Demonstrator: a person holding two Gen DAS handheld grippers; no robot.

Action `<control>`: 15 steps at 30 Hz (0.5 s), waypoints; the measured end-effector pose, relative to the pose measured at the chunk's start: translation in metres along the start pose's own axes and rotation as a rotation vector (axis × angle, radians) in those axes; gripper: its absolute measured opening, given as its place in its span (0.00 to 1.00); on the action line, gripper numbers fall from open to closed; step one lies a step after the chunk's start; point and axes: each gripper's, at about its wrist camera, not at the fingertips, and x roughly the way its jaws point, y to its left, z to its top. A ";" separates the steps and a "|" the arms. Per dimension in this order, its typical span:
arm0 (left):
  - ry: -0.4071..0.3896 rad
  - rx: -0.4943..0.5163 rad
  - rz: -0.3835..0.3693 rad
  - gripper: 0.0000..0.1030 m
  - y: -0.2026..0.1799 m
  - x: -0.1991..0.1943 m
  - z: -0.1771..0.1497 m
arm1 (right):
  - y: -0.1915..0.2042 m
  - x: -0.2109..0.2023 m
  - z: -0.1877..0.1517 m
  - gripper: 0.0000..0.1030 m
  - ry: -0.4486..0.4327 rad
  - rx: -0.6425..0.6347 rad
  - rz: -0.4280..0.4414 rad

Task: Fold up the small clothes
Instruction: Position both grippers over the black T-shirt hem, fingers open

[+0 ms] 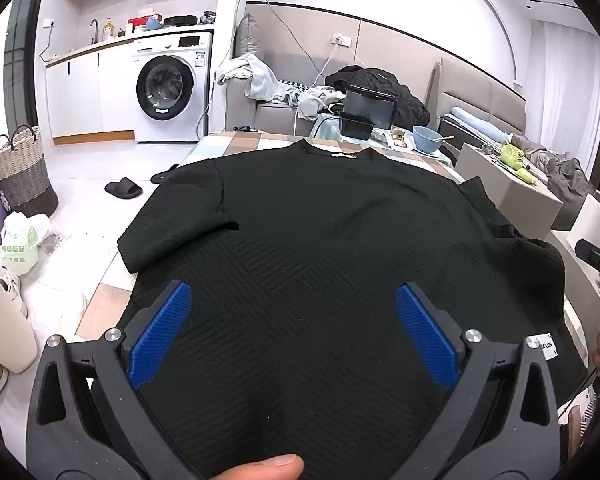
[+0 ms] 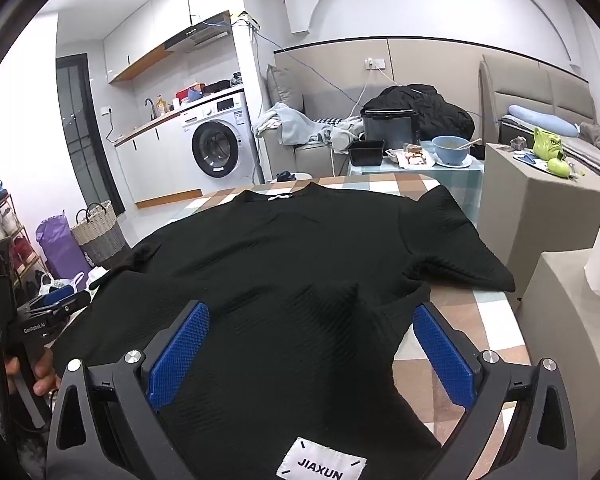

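The left hand-held gripper (image 1: 293,336) had a matte black frame shaped as two angled arms with triangular cut-outs. Each finger carried a blue pad (image 1: 162,332) with a fine knurled texture, and round silver screws (image 1: 113,335) sat at the pivots. The right hand-held gripper (image 2: 311,358) was built alike: black arms, blue textured pads (image 2: 444,356), silver screw heads (image 2: 490,357). In the right wrist view, the other unit's black body at the left edge bore small white lettering (image 2: 34,329). A thumb tip (image 1: 266,468) showed at the near edge.
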 end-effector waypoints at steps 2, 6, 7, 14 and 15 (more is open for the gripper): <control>0.003 -0.003 0.002 0.99 0.002 0.002 0.001 | -0.008 0.002 0.006 1.00 0.011 0.014 0.005; 0.006 -0.011 0.001 0.99 0.005 0.003 0.001 | -0.007 0.004 0.006 1.00 0.020 0.017 -0.001; 0.007 -0.013 0.002 0.99 0.006 0.002 0.002 | -0.007 0.005 0.006 1.00 0.022 0.018 0.000; 0.014 -0.022 0.008 0.99 0.008 0.003 0.002 | -0.005 0.009 0.006 1.00 0.029 0.027 0.002; 0.015 -0.022 0.007 0.99 0.008 0.003 0.002 | -0.005 0.010 0.006 1.00 0.033 0.027 0.003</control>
